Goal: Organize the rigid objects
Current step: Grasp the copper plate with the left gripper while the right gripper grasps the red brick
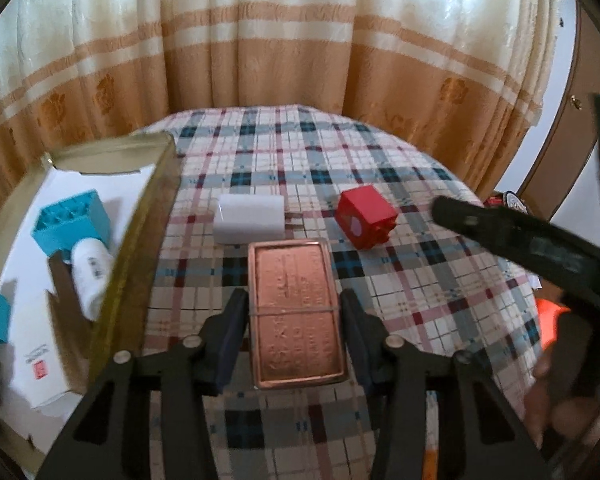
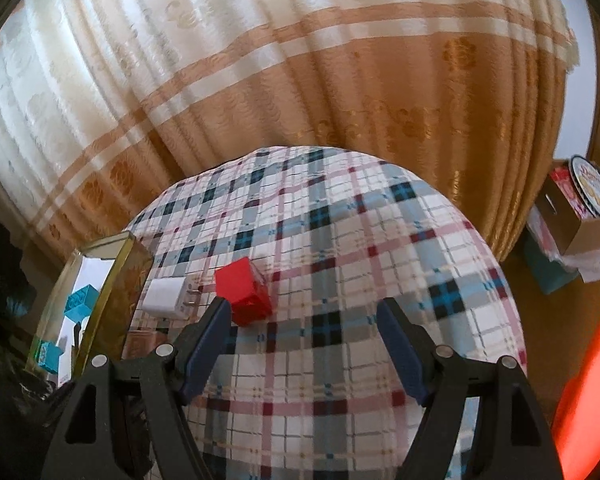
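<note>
In the left wrist view a copper-coloured flat tin (image 1: 296,312) lies on the plaid tablecloth (image 1: 440,292) between the fingers of my left gripper (image 1: 294,304); the jaws stand close on both sides with small gaps. Beyond it lie a white charger block (image 1: 249,219) and a red cube (image 1: 366,216). My right gripper (image 2: 304,312) is open and empty above the cloth, with the red cube (image 2: 246,292) by its left fingertip and the white charger (image 2: 167,294) further left. The right gripper's finger shows in the left view (image 1: 500,232).
A gold-rimmed open box (image 1: 140,240) stands at the left, holding a blue brick (image 1: 74,224), a white cylinder (image 1: 90,268) and a white carton (image 1: 40,352). Curtains hang behind the table. A cardboard box (image 2: 580,216) and an orange object (image 2: 588,400) sit at right.
</note>
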`<state>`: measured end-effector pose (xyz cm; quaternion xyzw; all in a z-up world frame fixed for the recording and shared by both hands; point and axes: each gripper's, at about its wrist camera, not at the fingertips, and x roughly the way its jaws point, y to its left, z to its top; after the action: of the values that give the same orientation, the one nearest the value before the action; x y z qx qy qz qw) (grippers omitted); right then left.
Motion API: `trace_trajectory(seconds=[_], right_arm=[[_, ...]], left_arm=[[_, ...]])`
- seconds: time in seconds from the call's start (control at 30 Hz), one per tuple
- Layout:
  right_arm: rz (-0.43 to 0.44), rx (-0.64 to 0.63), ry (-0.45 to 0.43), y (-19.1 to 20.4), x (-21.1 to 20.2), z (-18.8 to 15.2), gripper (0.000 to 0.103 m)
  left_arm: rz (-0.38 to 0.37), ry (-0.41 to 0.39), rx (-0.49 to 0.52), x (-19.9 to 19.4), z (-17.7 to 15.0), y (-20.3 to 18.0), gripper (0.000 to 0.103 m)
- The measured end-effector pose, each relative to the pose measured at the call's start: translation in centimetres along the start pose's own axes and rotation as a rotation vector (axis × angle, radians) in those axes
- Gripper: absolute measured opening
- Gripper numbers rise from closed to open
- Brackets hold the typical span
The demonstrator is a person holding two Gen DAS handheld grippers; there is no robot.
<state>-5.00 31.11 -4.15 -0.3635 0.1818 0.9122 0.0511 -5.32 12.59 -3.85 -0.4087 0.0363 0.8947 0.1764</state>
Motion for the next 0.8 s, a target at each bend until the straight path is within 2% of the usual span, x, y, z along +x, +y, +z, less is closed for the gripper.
trace_trajectory(seconds=[0.23,0.57,0.63,0.67,0.8], right_arm=[[0.015,-0.150,0.070,3.6,2.7,1.1,0.077],[-0.074,-0.247,0.159,5.6,7.0,1.4,0.077],[-0.082,-0.248,0.172,5.6,7.6,1.4,0.068],[-0.089,-0.249,0.182,5.6,8.0,1.4,0.059],[-0.145,-0.309,0.175,6.2,8.5,1.2,0.042]], left_arm=[[0.026,-0.045,0.012,-2.3,0.5,1.1,0.047],[0.025,-0.070,-0.003,-3.3,0.6,2.6,0.047],[0.027,-0.072,-0.007,-3.6,0.6,3.1,0.047],[0.028,-0.074,-0.011,-3.7,0.6,3.4,0.047],[0.033,-0.077,-0.029,-4.1,0.8,4.7,0.047]])
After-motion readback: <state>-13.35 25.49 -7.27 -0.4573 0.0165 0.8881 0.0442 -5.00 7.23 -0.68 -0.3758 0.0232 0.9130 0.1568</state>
